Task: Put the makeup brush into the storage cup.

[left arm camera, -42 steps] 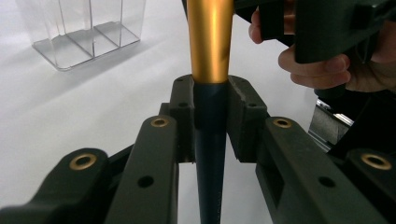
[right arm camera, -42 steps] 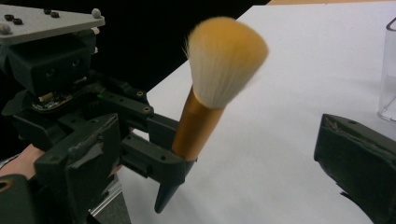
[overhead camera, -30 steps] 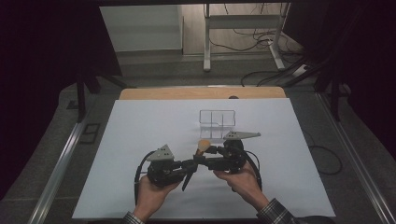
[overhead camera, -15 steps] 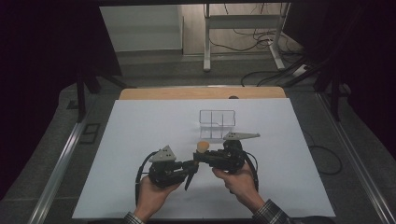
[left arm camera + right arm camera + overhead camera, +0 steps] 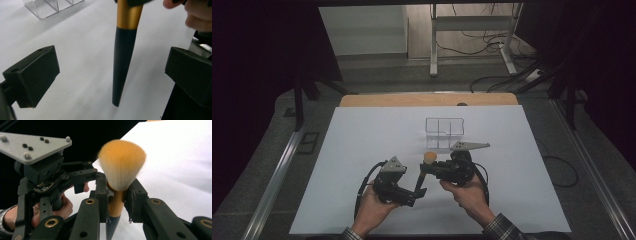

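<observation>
The right hand-held gripper (image 5: 117,200) clamps the brush (image 5: 120,170) upright at its gold ferrule, near centre of the counter (image 5: 362,140). The left hand-held gripper (image 5: 110,72) has just opened, jaws clear of the handle; back it away straight, then carry the brush level to the organizer (image 5: 444,127).

Left gripper view. The left gripper (image 5: 112,75) has its two black jaws standing wide apart, one at the lower left and one at the right edge; they have just been opening. Between them, touching neither, a brush handle (image 5: 123,62) hangs nearly upright: gold ferrule above, black taper below, with the tip close over the white surface (image 5: 80,50). Its top is gripped at the upper edge, beside a hand (image 5: 197,15) at the upper right. A clear plastic organizer (image 5: 52,7) sits at the upper left, well apart.
</observation>
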`<state>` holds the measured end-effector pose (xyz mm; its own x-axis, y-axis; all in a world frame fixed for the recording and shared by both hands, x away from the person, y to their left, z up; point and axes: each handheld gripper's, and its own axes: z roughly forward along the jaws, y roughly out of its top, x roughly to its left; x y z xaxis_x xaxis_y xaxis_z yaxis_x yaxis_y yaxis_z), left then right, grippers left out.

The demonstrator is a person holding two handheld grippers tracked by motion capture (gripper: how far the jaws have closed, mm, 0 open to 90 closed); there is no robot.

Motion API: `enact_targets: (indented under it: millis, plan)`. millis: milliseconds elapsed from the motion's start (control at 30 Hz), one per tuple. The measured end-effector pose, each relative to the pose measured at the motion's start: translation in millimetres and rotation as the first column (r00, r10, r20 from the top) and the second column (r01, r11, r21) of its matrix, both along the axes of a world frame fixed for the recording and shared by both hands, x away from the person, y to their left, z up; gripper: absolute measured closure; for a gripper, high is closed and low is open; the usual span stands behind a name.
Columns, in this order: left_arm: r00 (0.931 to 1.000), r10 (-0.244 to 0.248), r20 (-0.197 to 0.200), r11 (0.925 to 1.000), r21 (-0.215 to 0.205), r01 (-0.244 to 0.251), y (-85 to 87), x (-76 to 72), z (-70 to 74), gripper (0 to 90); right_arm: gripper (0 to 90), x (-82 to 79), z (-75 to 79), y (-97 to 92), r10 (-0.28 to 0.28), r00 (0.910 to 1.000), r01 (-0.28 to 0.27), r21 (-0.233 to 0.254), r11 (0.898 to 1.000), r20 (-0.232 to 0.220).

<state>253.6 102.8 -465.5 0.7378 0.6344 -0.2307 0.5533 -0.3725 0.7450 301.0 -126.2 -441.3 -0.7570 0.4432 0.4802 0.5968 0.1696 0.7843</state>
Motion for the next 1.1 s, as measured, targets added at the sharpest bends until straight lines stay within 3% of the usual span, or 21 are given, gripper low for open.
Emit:
enact_targets:
  millis: [367, 633, 1100]
  plan:
    - [1.0, 0.004, -0.009, 1.0, 0.003, -0.004, 8.7, -2.7, -1.1, 0.0, 73.4, 0.3, 2.3, -3.8, 0.004, 0.9999, -0.004, 0.007, 1.0, 0.01]
    - [0.9999, 0.011, 0.003, 0.9975, 0.069, -0.012, 16.0, -6.3, -4.9, 0.0, 73.4, 0.1, 7.2, -7.6, 0.002, 0.9982, 0.0, -0.022, 1.0, 0.059]
    - [0.9999, 0.013, 0.008, 0.9931, 0.116, -0.014, 27.4, -9.5, -7.1, 0.0, 73.4, 2.0, 17.4, -18.6, -0.031, 0.9917, 0.039, -0.059, 0.998, 0.124]
